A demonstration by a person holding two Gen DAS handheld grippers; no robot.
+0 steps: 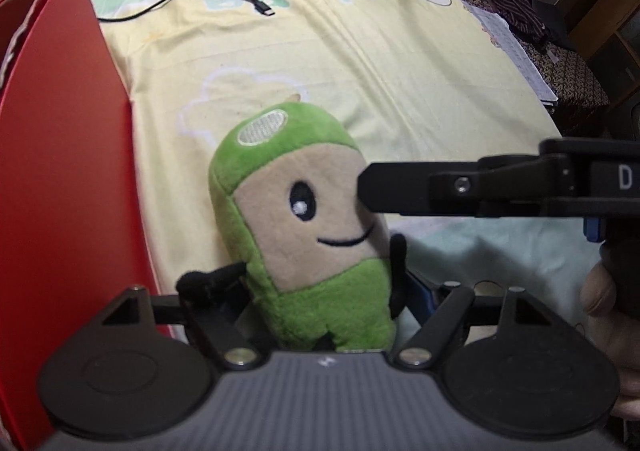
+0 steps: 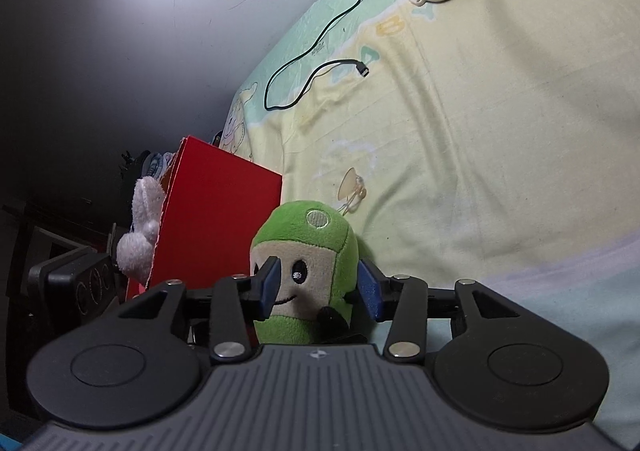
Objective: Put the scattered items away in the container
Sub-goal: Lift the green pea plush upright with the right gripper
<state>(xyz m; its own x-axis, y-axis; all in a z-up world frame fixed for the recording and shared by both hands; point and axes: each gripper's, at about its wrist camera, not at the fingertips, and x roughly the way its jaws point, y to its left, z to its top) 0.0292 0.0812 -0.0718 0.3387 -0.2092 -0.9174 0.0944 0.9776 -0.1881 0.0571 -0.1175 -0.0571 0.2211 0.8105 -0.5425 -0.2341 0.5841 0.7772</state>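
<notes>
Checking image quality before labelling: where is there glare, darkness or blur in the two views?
Left wrist view: the green plush toy and red box look soft and slightly blurred; bedsheet evenly lit. Right wrist view: glare at the top, dark wall on the left, toy sharper.

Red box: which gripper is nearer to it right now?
Left. The left gripper sits right beside the red box wall; the right gripper is on the far side of the green plush toy.
</notes>
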